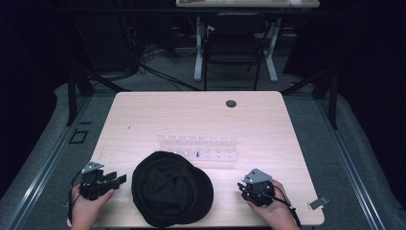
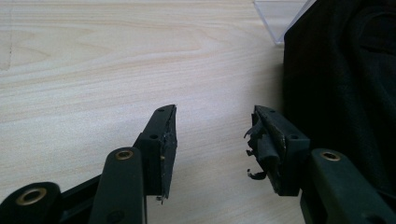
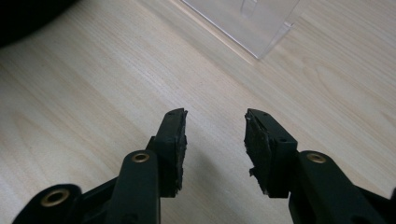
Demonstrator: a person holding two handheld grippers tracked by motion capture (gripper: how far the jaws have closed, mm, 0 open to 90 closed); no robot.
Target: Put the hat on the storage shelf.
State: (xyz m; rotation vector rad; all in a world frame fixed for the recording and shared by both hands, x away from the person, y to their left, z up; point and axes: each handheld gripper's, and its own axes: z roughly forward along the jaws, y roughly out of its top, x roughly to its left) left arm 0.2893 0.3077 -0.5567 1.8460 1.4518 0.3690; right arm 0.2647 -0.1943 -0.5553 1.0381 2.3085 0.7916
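1. At 7 o'clock on the table (image 1: 143, 110), left gripper (image 1: 117, 179) sits in the person's left hand (image 1: 86, 208), jaws pointing toward 3 o'clock at the cap. Jaws apart, nothing between them; left gripper view confirms the gap with bare wood showing through. Pad on one jaw looks frayed.
2. At 6 o'clock, black cap (image 1: 171, 188) lies flat on the table near the front edge, crown up, brim side hard to tell. In the left gripper view the cap's dark fabric (image 2: 341, 79) is just beside the one jaw, close but I can't tell if touching.
3. Just past the cap toward 12 o'clock, clear plastic rack (image 1: 198, 151) lies on the table, cap edge overlapping or touching its near side. Small dark item on the rack, too small to identify.
4. At 5 o'clock, right gripper (image 1: 242, 186) held in the right hand (image 1: 275, 211), jaws aimed toward 10 o'clock, roughly at the cap and rack. Jaws apart, empty; right gripper view shows wood between them and a corner of the rack (image 3: 252, 23) ahead.
5. Step, my read: approach stage, both grippers staged either side of the cap, no grasp yet.
6. Next move probably calls for the left gripper to slide toward 3 o'clock so the cap's edge enters the gap, then close on fabric; thin soft rim, needs a low approach. Right gripper likely takes the opposite edge.
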